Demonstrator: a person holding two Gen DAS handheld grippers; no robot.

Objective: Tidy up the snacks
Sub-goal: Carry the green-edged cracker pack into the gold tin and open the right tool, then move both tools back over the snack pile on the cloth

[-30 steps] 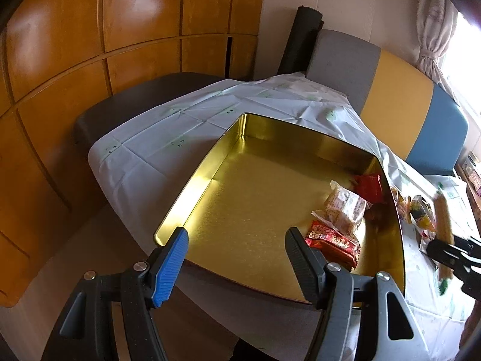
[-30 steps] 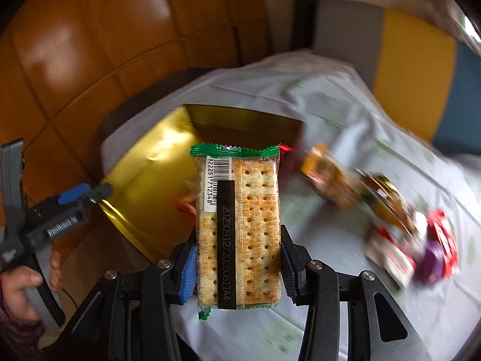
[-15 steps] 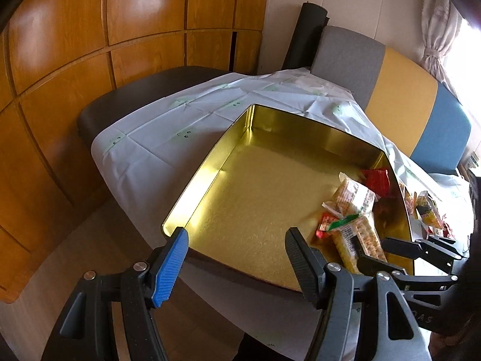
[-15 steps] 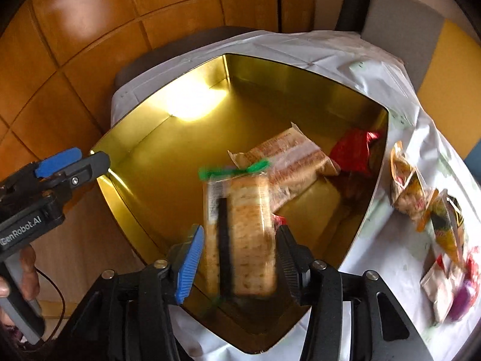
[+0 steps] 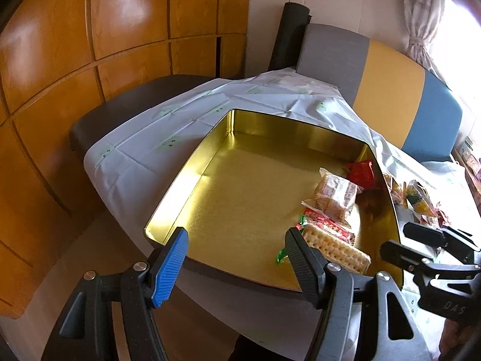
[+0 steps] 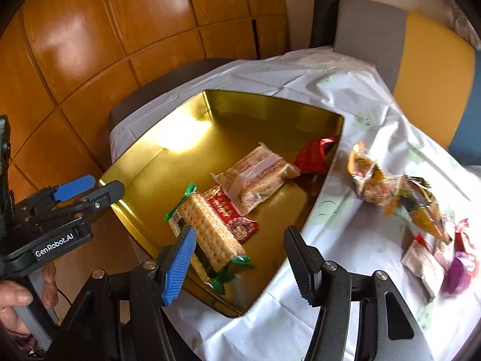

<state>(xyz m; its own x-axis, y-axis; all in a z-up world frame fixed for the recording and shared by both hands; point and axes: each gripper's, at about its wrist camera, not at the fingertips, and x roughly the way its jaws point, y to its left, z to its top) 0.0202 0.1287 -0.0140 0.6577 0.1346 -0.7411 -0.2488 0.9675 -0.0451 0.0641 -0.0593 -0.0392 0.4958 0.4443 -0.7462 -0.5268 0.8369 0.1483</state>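
Note:
A gold tin sits on the white tablecloth. It holds a cracker pack, a red packet, a beige biscuit pack and a red wrapper. My right gripper hovers over the tin's near corner. Its jaws are opening, and the cracker pack lies loose on the tin floor by the blue finger. My left gripper stands open and empty at the tin's near rim. Several loose snacks lie on the cloth to the right.
The tablecloth hangs over the table's edges. A purple wrapper and a pale packet lie far right. A grey, yellow and blue bench back stands behind, with wooden wall panels at the left. A hand holds the left gripper's handle.
The right gripper carried the cracker pack over the tin, spread its jaws and let it go. The pack now lies in the tin. The left gripper kept still.

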